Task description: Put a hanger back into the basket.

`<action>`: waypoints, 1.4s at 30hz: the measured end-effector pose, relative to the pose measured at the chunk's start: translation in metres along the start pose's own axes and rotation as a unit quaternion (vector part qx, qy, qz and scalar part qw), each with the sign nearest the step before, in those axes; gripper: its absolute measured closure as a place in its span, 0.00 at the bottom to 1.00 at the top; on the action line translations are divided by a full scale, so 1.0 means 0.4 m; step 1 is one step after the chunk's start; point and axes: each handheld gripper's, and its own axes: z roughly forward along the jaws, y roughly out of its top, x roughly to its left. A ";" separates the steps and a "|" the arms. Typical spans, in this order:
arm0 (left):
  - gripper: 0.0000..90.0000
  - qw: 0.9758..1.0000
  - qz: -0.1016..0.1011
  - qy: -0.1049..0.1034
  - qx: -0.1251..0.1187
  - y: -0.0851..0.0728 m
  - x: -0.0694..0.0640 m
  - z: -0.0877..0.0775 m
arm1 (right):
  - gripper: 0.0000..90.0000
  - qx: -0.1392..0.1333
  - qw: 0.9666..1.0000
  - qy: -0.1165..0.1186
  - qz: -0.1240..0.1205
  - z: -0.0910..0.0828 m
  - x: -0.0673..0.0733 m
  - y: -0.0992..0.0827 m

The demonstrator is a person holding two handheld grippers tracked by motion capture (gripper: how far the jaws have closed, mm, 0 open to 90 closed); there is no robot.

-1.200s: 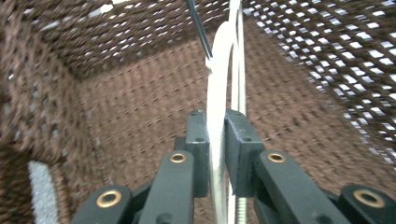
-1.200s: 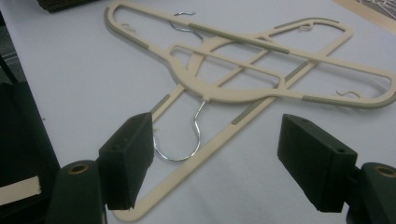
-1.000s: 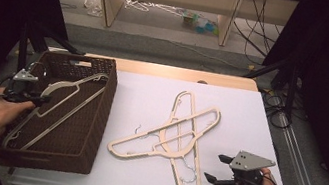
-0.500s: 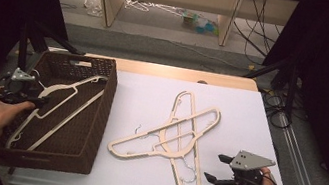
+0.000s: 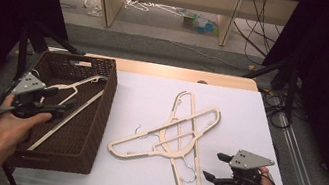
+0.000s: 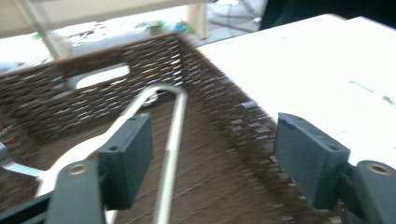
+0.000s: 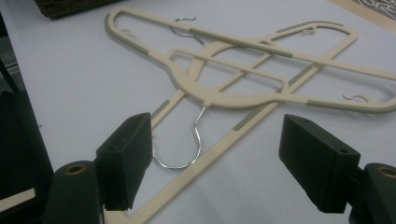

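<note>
A cream hanger (image 5: pixel 74 91) lies slanted inside the brown woven basket (image 5: pixel 96 126) at the table's left. My left gripper (image 5: pixel 64 108) hovers over the basket's near left part. Its jaws have just been opening and stand wide, and the hanger (image 6: pixel 172 140) passes below them untouched. Two more cream hangers (image 5: pixel 173 134) lie crossed on the white table top (image 5: pixel 249 122). My right gripper (image 5: pixel 213 165) rests open at the near right, pointing at them. In the right gripper view (image 7: pixel 219 158) the jaws frame the wire hook (image 7: pixel 196 140) of one crossed hanger (image 7: pixel 233 95), with nothing between the pads.
The basket's far wall (image 6: pixel 93 93) has a handle cut-out. A strip of bare wood (image 5: pixel 181 73) runs along the table's far edge. Black stand legs (image 5: pixel 286 82) rise at the far right, and cables lie on the floor beyond the table.
The left gripper's jaws have opened and let go of the hanger, which now lies in the basket. The left hand has pulled back and up. The right gripper has kept still.
</note>
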 end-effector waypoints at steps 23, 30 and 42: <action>0.18 0.988 0.045 -0.137 -0.052 -0.065 -0.320 0.033 | 0.26 -0.004 1.000 0.002 -0.001 0.018 0.001 0.003; 0.18 0.985 0.044 -0.158 -0.052 -0.110 -0.357 0.043 | 0.26 -0.008 1.000 0.001 -0.005 0.019 0.004 0.004; 0.18 0.983 0.070 -0.166 -0.048 -0.166 -0.390 0.054 | 0.25 -0.008 1.000 0.010 -0.017 0.053 -0.023 0.001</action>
